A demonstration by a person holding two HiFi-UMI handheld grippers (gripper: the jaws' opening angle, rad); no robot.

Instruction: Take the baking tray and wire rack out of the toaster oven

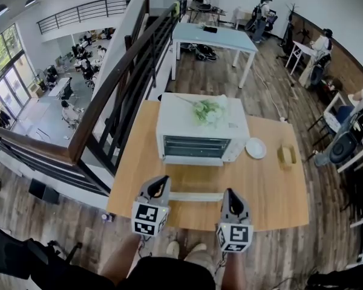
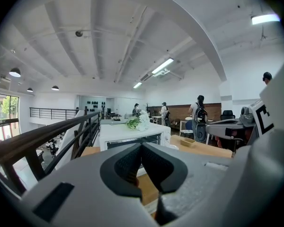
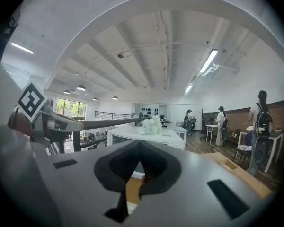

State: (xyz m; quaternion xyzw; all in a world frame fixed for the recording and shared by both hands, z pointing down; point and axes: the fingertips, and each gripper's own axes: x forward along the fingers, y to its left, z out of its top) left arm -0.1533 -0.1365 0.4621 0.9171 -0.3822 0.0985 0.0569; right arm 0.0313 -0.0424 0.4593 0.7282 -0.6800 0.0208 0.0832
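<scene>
hovering at the near edge of the bench [image 1: 278, 204], the left tongs [image 1: 164, 179] and right tongs [image 1: 228, 192] were both closed, empty; the toaster oven [image 1: 196, 139] stood beyond them, door closed, flowers [image 1: 207, 110] on top.

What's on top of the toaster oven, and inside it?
White flowers lie on the toaster oven's top. Behind its dark glass door, nothing can be made out.
</scene>
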